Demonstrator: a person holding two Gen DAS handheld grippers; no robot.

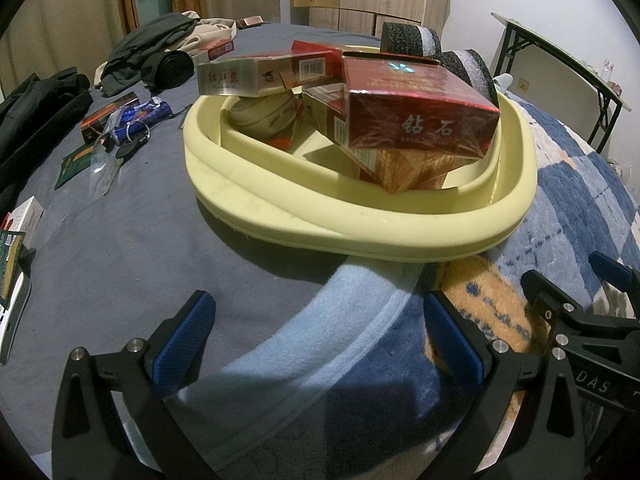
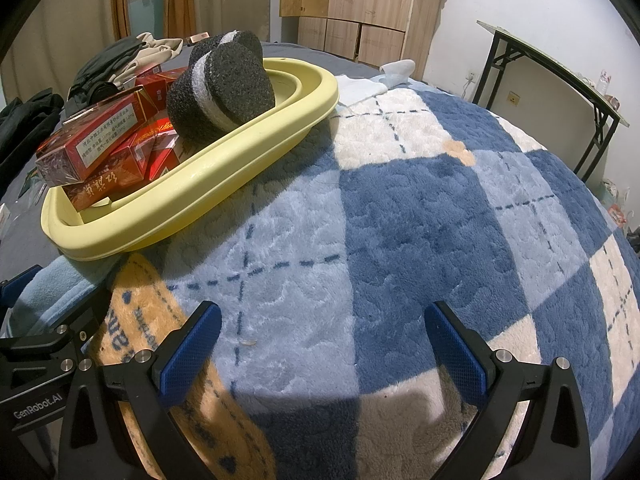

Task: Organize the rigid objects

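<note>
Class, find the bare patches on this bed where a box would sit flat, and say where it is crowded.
Free: the checked blanket right of the yellow basin, and the grey sheet in front of it. Crowded: the basin, heaped with cartons and sponges, and the sheet's left edge with keys and clothes.

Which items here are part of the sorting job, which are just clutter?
Job:
- yellow basin
- red cigarette boxes stacked in it
- black foam sponges in it
- loose boxes on the grey sheet
- keys

Clutter:
- dark clothes
- plaid blanket
- folding table
- wardrobe
</note>
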